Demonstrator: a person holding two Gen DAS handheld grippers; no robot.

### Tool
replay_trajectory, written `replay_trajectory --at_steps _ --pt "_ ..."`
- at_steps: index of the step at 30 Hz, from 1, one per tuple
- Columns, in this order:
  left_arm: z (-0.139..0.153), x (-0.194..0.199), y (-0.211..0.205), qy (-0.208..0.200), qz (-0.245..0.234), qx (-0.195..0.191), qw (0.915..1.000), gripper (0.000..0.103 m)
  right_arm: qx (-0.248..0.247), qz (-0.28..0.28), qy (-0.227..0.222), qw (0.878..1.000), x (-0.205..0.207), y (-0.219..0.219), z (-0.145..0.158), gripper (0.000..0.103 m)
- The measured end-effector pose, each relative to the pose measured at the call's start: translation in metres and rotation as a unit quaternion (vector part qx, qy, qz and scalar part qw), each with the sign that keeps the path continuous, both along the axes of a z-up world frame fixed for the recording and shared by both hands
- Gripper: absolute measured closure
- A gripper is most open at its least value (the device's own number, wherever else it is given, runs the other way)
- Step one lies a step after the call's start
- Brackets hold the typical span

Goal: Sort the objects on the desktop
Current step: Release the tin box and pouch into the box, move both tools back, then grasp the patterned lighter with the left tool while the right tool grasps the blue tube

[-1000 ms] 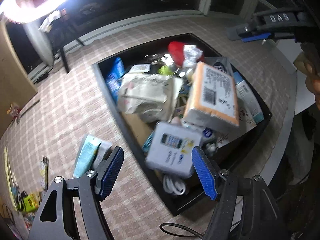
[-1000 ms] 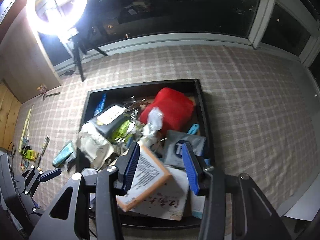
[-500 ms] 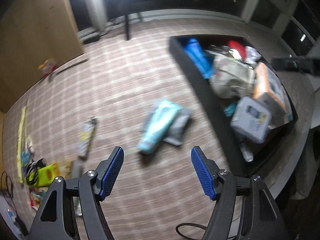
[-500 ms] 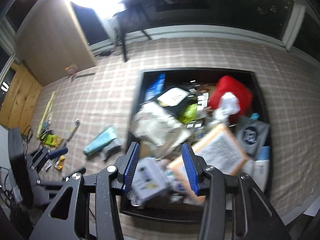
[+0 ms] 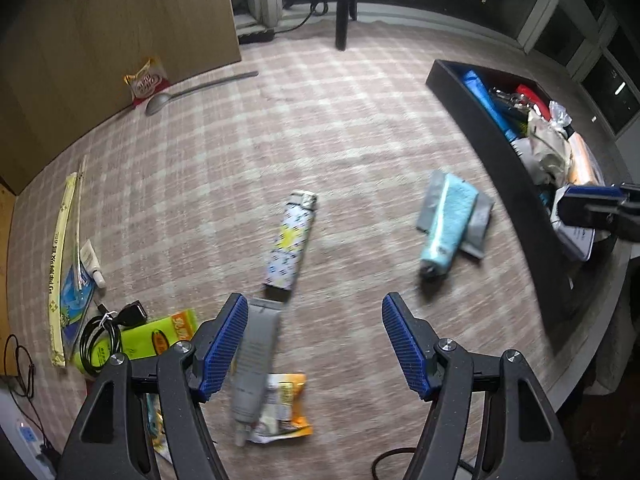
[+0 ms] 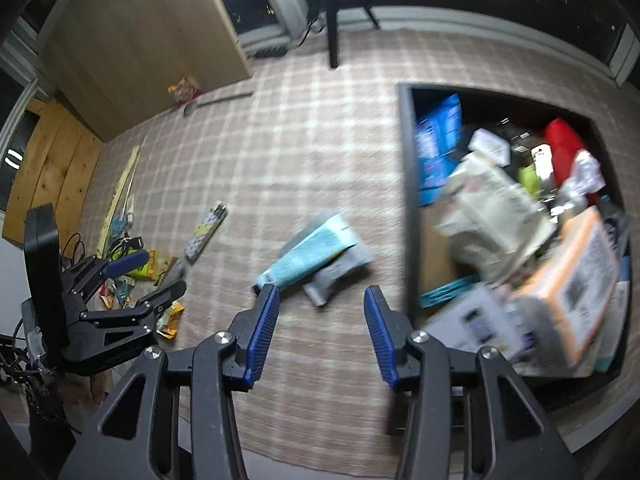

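Both wrist views look steeply down on the checked cloth [image 5: 360, 128], sharing the light-blue tube [image 5: 448, 224].

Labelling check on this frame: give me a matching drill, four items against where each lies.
Items:
1. spoon
2. light blue tube
3. black cable
4. orange box

Places:
A. inside the black tray
B. by the wooden board
C. on the cloth just outside the tray's wall
D. on the green packet

Pairs: 1-B, 2-C, 3-D, 4-A
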State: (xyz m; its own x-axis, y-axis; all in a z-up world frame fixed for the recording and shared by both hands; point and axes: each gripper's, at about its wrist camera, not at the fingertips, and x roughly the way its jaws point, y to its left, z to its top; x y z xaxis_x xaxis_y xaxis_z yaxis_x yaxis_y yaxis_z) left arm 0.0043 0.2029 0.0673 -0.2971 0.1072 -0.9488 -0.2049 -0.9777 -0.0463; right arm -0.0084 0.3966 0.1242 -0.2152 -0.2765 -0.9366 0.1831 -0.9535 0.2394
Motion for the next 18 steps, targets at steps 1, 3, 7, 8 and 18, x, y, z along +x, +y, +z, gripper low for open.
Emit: replay_trajectory --at_steps 1,3,7,8,18 --pt "-0.002 -0.001 -0.002 -0.002 -0.003 0.0 1.0 0.036 0.0 -0.002 -0.005 1.0 0.0 -0.007 -0.005 0.059" --pt "-0.008 -0.004 -0.008 -0.007 -0.011 0.001 0.9999 0.036 0.002 -0.011 -0.015 1.0 -0.003 -0.019 -0.015 0.059" --pt "-0.019 -0.014 -0.012 -0.017 -0.021 0.0 0.9996 0.037 -0.005 -0.036 -0.045 0.998 -0.011 -0.034 -0.035 0.059" --pt "-0.021 -0.017 -0.013 -0.019 -0.023 -0.001 0.9995 0.037 -0.008 -0.046 -0.052 0.998 -0.013 -0.036 -0.041 0.059" --pt "-0.049 -0.046 -0.012 -0.044 -0.049 -0.019 0.9976 0.048 -0.012 -0.114 -0.093 0.989 -0.029 -0.044 -0.077 0.059"
